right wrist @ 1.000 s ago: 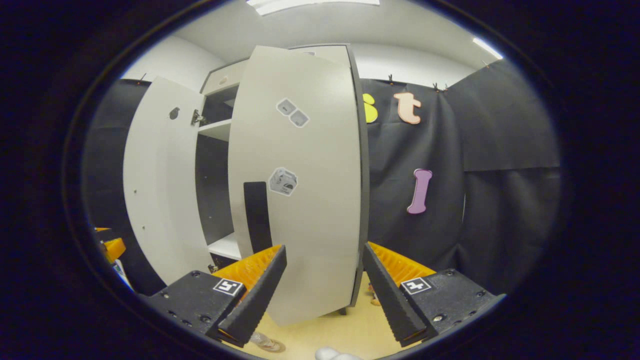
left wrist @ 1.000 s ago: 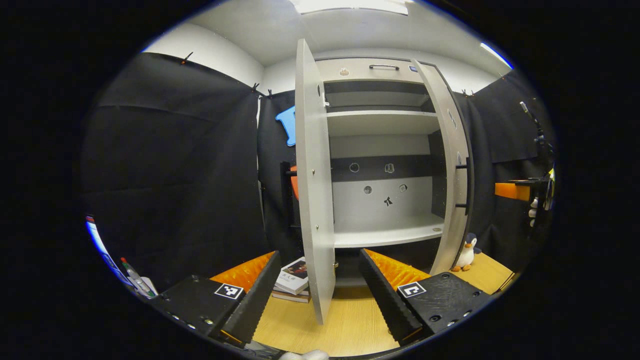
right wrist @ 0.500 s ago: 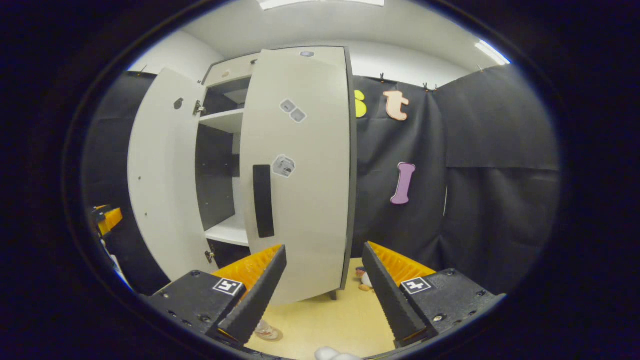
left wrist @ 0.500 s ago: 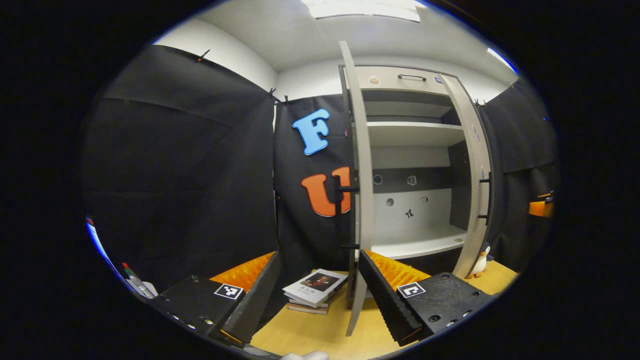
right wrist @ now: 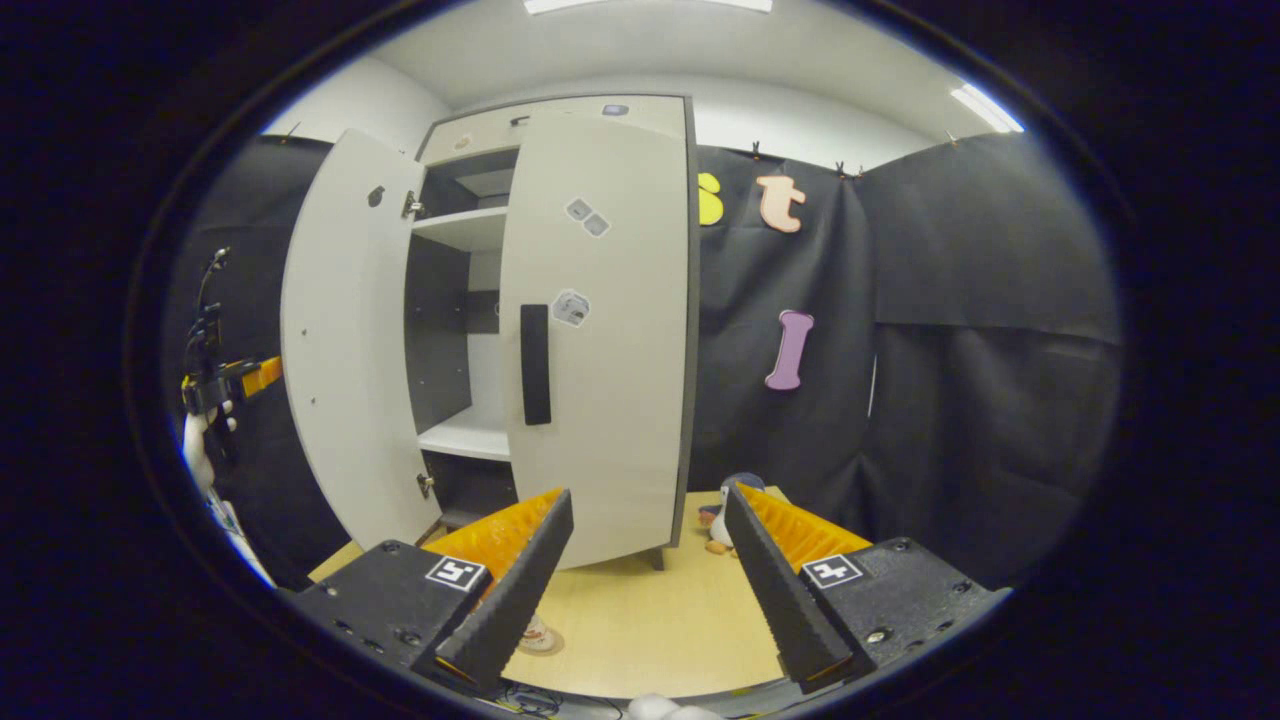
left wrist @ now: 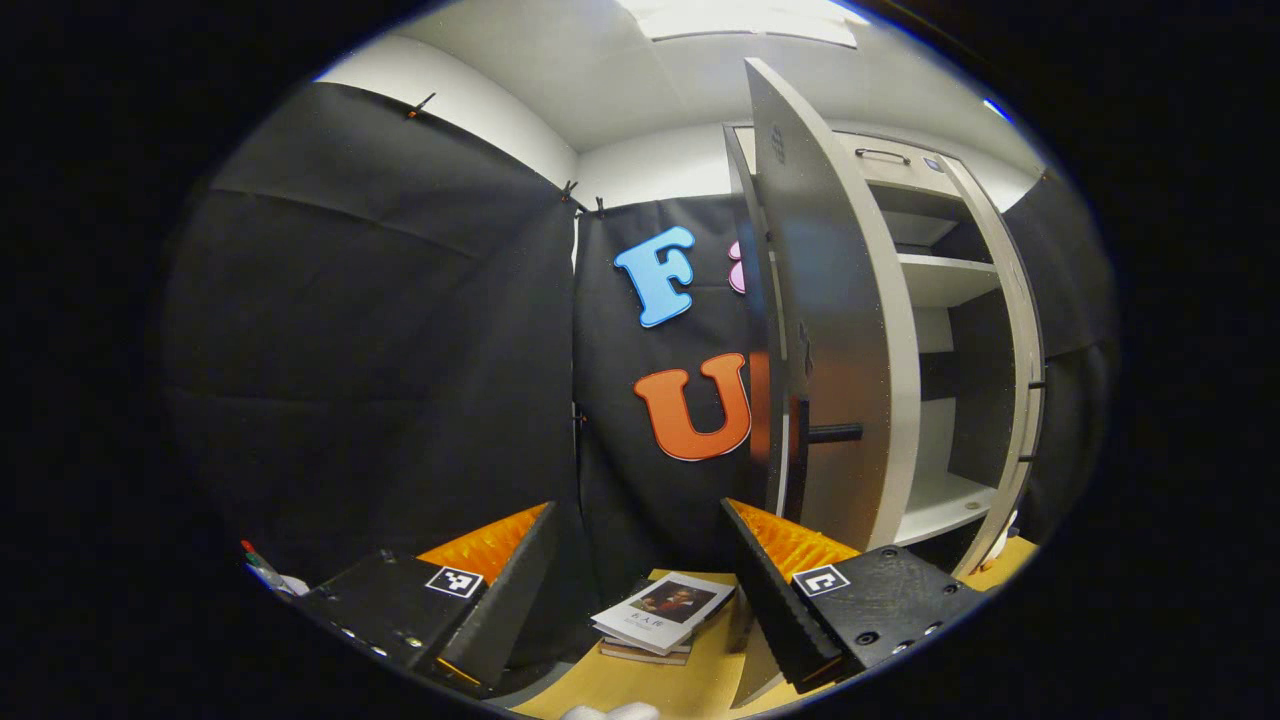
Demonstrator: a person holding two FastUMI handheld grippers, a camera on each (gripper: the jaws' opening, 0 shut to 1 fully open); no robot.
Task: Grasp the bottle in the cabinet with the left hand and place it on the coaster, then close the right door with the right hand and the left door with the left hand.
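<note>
The left tongs [left wrist: 640,590] are released, jaws wide apart with nothing between them, and hover beside the outer face of the tall pale-grey left cabinet door [left wrist: 835,330], which stands at about two o'clock with its dark bar handle [left wrist: 830,433] just above the tongs' right finger. The door is ajar, the white shelves of the grey cabinet [left wrist: 945,290] showing past its edge.

The right tongs [right wrist: 645,590] are also spread and empty, held back from the pale-grey right door [right wrist: 600,330], which looks nearly shut at eleven o'clock. At six o'clock on the light wooden bench [right wrist: 640,620], the clear bottle's base [right wrist: 537,636] seems to stand on a round coaster, partly hidden behind a finger.

Closing the left door is, by my reckoning, the step in hand. Press flat on the panel near the handle side, not the hinge, and follow its arc steadily, staying clear of the stacked books [left wrist: 660,615] below.
</note>
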